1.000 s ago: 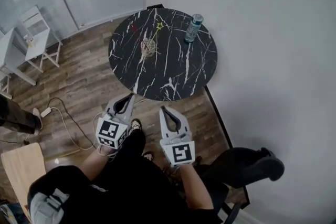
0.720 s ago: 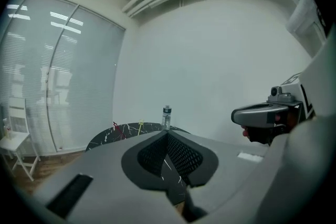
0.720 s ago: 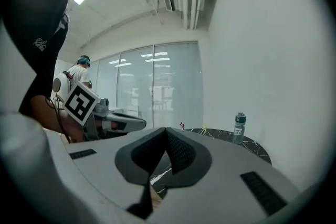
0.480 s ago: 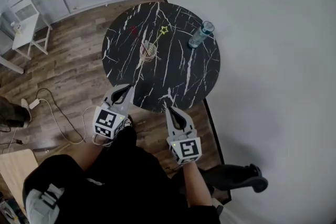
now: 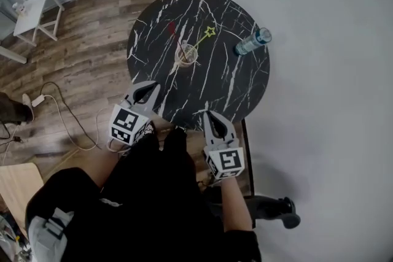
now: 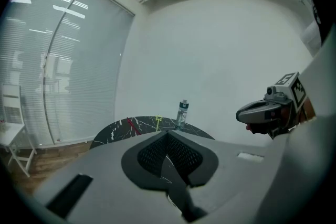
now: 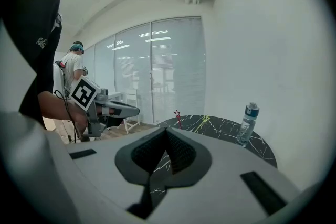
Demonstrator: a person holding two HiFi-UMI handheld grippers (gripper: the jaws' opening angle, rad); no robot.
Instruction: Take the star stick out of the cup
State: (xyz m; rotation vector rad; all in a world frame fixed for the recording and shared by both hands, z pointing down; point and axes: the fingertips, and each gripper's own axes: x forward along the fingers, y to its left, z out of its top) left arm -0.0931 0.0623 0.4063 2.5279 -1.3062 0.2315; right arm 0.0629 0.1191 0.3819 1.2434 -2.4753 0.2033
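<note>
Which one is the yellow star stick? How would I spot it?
Find the round black table with white veins. A small cup stands near its middle, holding two sticks. The yellow star stick leans toward the water bottle; the red star stick leans away.

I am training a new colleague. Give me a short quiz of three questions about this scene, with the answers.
1. True or false: the left gripper holds a thing taken from the table.
2. What stands on the table besides the cup? A. a water bottle; B. a plate; C. a bowl.
3. Fill in: the star stick that leans toward the water bottle has a ____ star.

Key
1. False: its fingers are together with nothing between them, near the table's edge and apart from the cup.
2. A.
3. Yellow.
</note>
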